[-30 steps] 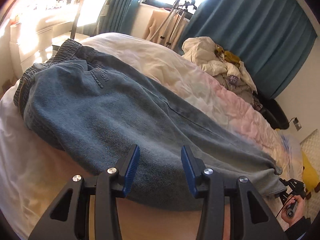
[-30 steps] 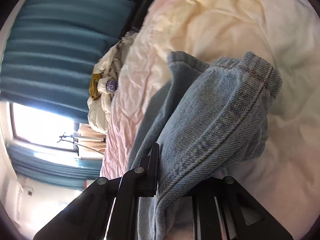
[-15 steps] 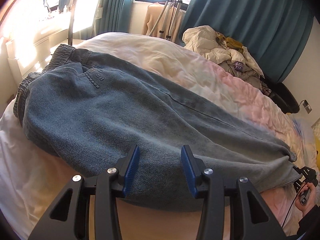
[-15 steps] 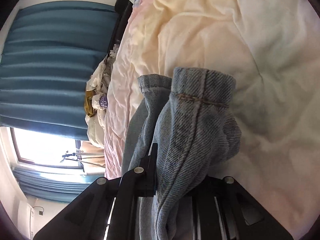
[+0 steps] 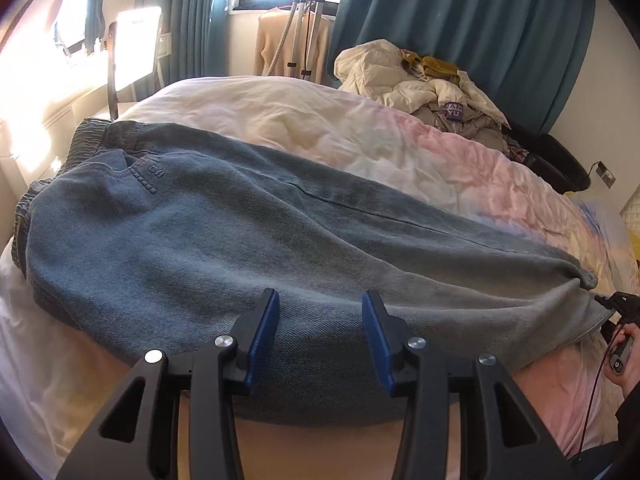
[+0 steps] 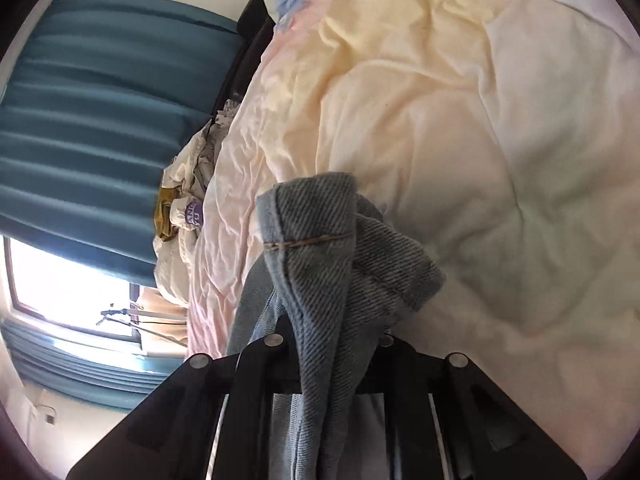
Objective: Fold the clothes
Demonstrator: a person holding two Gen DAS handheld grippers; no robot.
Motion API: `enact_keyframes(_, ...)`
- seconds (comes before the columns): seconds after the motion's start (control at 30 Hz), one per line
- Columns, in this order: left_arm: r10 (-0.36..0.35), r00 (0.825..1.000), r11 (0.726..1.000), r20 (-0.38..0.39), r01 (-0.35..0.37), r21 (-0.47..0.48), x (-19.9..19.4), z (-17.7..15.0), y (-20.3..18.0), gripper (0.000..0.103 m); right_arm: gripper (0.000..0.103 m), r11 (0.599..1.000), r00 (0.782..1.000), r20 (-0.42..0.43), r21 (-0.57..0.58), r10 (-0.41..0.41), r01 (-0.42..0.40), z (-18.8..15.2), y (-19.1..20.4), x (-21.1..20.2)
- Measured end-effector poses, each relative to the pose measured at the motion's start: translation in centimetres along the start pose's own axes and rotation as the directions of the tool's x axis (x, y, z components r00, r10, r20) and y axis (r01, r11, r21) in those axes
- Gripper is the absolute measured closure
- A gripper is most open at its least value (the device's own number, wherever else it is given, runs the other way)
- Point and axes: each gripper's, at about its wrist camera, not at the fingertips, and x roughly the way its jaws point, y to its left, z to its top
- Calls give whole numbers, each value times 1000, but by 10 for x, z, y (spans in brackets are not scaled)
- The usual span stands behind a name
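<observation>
Blue denim jeans [image 5: 224, 240] lie lengthwise on the bed, elastic waistband at the far left, leg hems at the right. My left gripper [image 5: 320, 320] is open, its blue pads just above the near edge of the jeans, holding nothing. My right gripper [image 6: 328, 336] is shut on the jeans' hem end [image 6: 316, 240], which bunches up between the fingers and hides them. In the left wrist view the right gripper [image 5: 618, 316] shows at the far right by the hem, held in a hand.
The bed [image 5: 400, 148] has a rumpled white, yellow and pink duvet. A pile of clothes [image 5: 432, 84] sits at its far side by teal curtains [image 5: 460, 16]. A garment stand [image 5: 304, 32] is by the window. A chair [image 5: 132, 52] stands at left.
The right gripper has pulled the hem end farther along the bed, stretching the legs out. The hem has bunched tighter in it. The left gripper stays open over the near edge.
</observation>
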Motion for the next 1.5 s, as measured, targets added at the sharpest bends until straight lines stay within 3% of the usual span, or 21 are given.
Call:
enact_keyframes(0.23, 68, 994, 997, -82, -64, 47, 31, -7, -11, 60, 94, 976, 990, 138, -217, -7, 37, -13, 58, -28)
enact_keyframes(0.43, 89, 993, 994, -80, -84, 68, 32, -8, -15, 60, 94, 887, 964, 254, -459, 75, 52, -44, 121, -67)
enact_keyframes(0.57, 84, 993, 995, -77, -79, 68, 30, -7, -14, 60, 94, 811, 947, 279, -584, 161, 34, -75, 161, -82)
enact_keyframes(0.73, 65, 995, 997, -73, -61, 54, 26, -5, -12, 60, 94, 661, 927, 275, -749, 254, 41, -143, 211, -95)
enact_keyframes(0.83, 34, 998, 999, -62, -31, 36, 24, -2, -9, 60, 94, 537, 920, 258, -841, 296, 64, -197, 235, -94)
enact_keyframes(0.97, 6, 999, 1000, -35, -6, 6, 16, 2, -5, 60, 94, 367, 942, 169, -929, 290, 53, -272, 250, -77)
enact_keyframes(1.07, -9, 1000, 1000, -10, 9, -15, 10, 4, 0, 60, 94, 213, 973, 71, -977, 221, 23, -331, 247, -51)
enact_keyframes(1.17, -22, 1000, 999, 5, 22, -36, 6, 7, 4, 60, 94, 58, 997, -10, -998, 76, -14, -387, 227, -12)
enact_keyframes(1.27, -29, 1000, 998, 11, 29, -53, 4, 7, 7, 60, 94, -97, 995, -28, -995, -92, -37, -434, 195, 30)
enact_keyframes(1.3, -31, 999, 998, 12, 32, -58, 3, 7, 8, 60, 94, -143, 994, -6, -989, -111, -22, -444, 188, 37)
enact_keyframes(1.33, -32, 999, 997, 14, 33, -65, 2, 7, 9, 60, 94, -172, 994, 9, -985, -108, -10, -449, 183, 40)
enact_keyframes(1.43, -46, 999, 996, 29, 48, -79, 0, 9, 11, 60, 94, -153, 997, 5, -988, -73, -6, -447, 186, 32)
enact_keyframes(1.5, -53, 998, 995, 45, 57, -88, -3, 10, 12, 60, 94, -168, 1000, 17, -986, -1, 17, -451, 194, 14)
